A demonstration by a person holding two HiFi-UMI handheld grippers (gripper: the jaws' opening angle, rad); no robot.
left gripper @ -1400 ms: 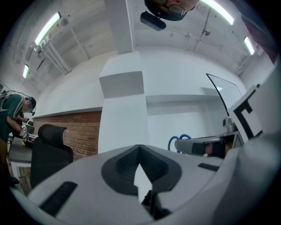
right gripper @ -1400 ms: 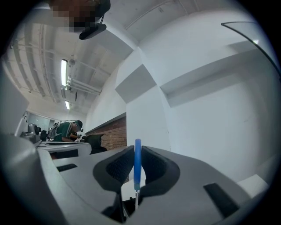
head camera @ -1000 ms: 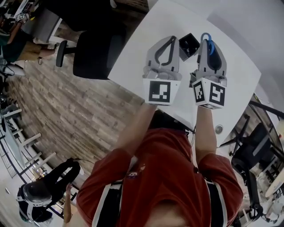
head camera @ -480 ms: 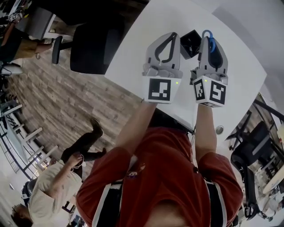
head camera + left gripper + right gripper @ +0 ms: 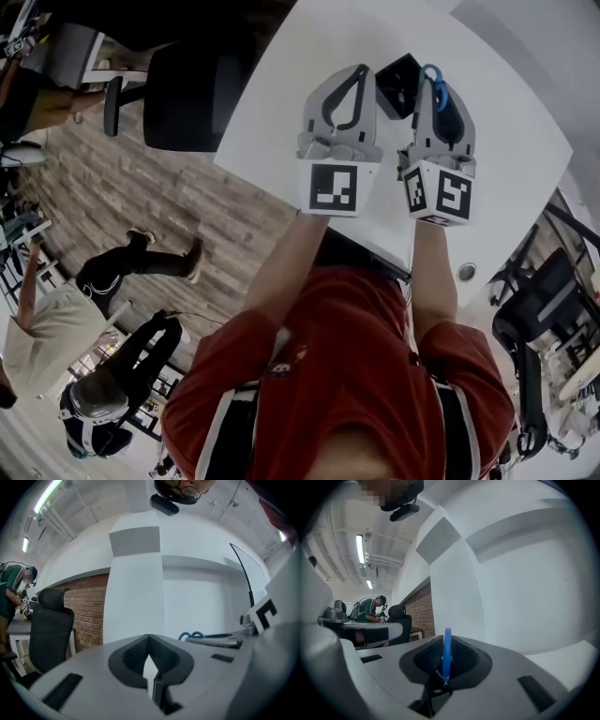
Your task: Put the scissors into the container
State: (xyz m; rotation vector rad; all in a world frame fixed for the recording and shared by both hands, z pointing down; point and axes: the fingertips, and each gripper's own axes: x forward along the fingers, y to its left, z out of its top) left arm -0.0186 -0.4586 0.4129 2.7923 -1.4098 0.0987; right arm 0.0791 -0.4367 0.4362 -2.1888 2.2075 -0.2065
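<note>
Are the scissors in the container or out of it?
Out. The scissors, blue handle showing, are clamped in the right gripper, beside the black container and not inside it.

No legible text or numbers; left marker cube [image 5: 333, 187] and right marker cube [image 5: 439, 195] show only square patterns

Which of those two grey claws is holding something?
The right gripper: blue-handled scissors sit clamped between its jaws. The left gripper is shut on nothing.
</note>
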